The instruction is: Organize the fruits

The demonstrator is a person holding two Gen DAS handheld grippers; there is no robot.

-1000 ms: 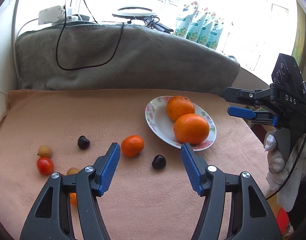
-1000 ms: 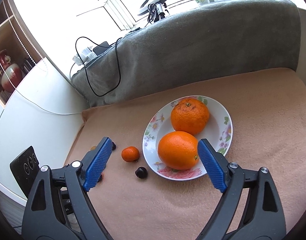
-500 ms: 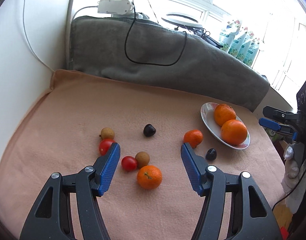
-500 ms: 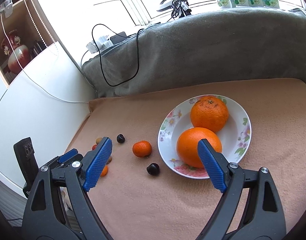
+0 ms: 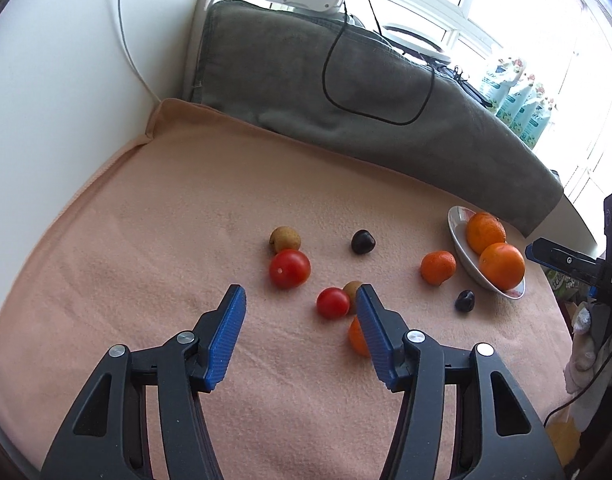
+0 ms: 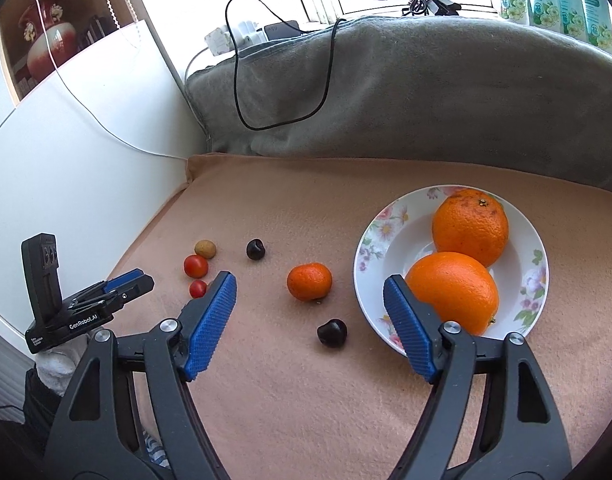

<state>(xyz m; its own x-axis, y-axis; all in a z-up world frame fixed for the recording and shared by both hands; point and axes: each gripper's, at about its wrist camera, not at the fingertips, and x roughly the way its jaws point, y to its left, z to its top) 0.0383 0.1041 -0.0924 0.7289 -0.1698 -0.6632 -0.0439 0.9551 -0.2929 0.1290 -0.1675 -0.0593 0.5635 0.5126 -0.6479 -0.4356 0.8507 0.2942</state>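
Observation:
Loose fruit lies on the peach cloth. My left gripper (image 5: pixel 300 300) hovers over it, jaws closing with nothing pressed; a small tomato (image 5: pixel 333 302) lies just ahead by the right finger. Beyond are a bigger tomato (image 5: pixel 290 269) and a longan (image 5: pixel 285 239). A small orange (image 5: pixel 357 339) is half hidden behind that finger. My right gripper (image 6: pixel 309 294), jaws closing and empty, frames a mandarin (image 6: pixel 309 287) and a dark fruit (image 6: pixel 332 333). The flowered plate (image 6: pixel 366 248) holds two oranges (image 6: pixel 470 226).
A grey blanket (image 6: pixel 426 100) with a black cable draped on it banks the far side. A white wall (image 5: pixel 66 100) borders the cloth on the left. Another dark fruit (image 5: pixel 363 241) lies mid-cloth. A person's white-gloved hand (image 5: pixel 586 344) holds the right gripper at the cloth's right edge.
The left gripper has swung left from the plate to the small fruits, and its jaws are narrower. The right gripper has shifted left off the plate, jaws narrower, the mandarin between them now.

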